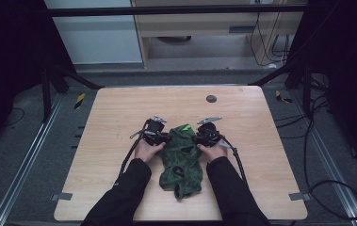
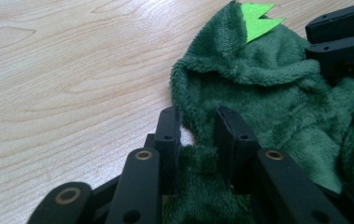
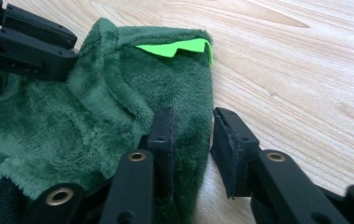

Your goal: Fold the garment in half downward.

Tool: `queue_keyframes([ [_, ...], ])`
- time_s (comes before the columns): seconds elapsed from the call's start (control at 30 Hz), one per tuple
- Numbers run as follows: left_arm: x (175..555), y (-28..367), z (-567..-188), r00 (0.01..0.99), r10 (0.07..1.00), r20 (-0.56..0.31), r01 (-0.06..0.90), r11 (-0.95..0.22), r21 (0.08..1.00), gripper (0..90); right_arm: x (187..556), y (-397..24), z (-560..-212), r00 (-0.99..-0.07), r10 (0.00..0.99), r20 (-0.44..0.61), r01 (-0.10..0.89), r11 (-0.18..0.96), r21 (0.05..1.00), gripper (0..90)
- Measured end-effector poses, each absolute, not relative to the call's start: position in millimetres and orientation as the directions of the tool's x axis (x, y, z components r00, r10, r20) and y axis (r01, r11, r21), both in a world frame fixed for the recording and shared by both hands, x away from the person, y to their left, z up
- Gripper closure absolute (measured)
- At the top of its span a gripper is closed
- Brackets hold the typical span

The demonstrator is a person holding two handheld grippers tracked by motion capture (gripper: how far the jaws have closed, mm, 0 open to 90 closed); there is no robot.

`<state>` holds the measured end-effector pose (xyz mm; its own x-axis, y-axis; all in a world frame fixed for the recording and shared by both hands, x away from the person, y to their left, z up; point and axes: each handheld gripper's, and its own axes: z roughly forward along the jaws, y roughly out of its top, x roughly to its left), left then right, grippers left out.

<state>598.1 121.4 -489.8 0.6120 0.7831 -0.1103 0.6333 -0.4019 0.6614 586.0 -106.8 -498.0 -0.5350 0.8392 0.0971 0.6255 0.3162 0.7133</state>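
Observation:
A dark green fleece garment [image 1: 182, 162] with a bright green felt spike [image 1: 185, 128] lies crumpled on the wooden table [image 1: 115, 117], its hood end pointing away from the person. My left gripper [image 1: 163, 137] stands at the hood's left edge and my right gripper [image 1: 199, 137] at its right edge. In the left gripper view the garment [image 2: 268, 93] has a fold between the left gripper [image 2: 198, 135]'s parted jaws, with a sliver of table showing beside it. In the right gripper view the garment [image 3: 72, 121] has its edge between the open jaws of the right gripper [image 3: 191, 135], not pinched.
A small black disc [image 1: 211, 98] is set in the table near its far edge. Grey tape marks sit at the near corners [image 1: 61, 196] [image 1: 297, 196]. Cables [image 1: 327, 188] trail on the floor to the right. Bare wood surrounds the garment on all sides.

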Motion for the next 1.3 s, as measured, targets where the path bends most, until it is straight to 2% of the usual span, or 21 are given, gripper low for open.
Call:
queue_keyframes([
  [0.2,597,118,-489,0.607,0.788,-0.099,0.637,-0.408,0.654,80.7,585,-103,-497,-0.535,0.84,0.094,0.635,0.327,0.7,82.9],
  [0.33,597,116,-489,0.602,0.793,-0.097,0.641,-0.407,0.651,86.4,586,-103,-497,-0.532,0.839,0.112,0.643,0.315,0.698,87.8],
  [0.6,594,120,-481,0.603,0.791,-0.097,0.625,-0.393,0.675,88.5,583,-105,-490,-0.54,0.834,0.113,0.627,0.309,0.716,89.2],
  [1.3,554,128,-425,0.669,0.743,-0.038,0.48,-0.392,0.785,88.7,552,-112,-434,-0.63,0.771,0.092,0.487,0.3,0.82,89.3],
])
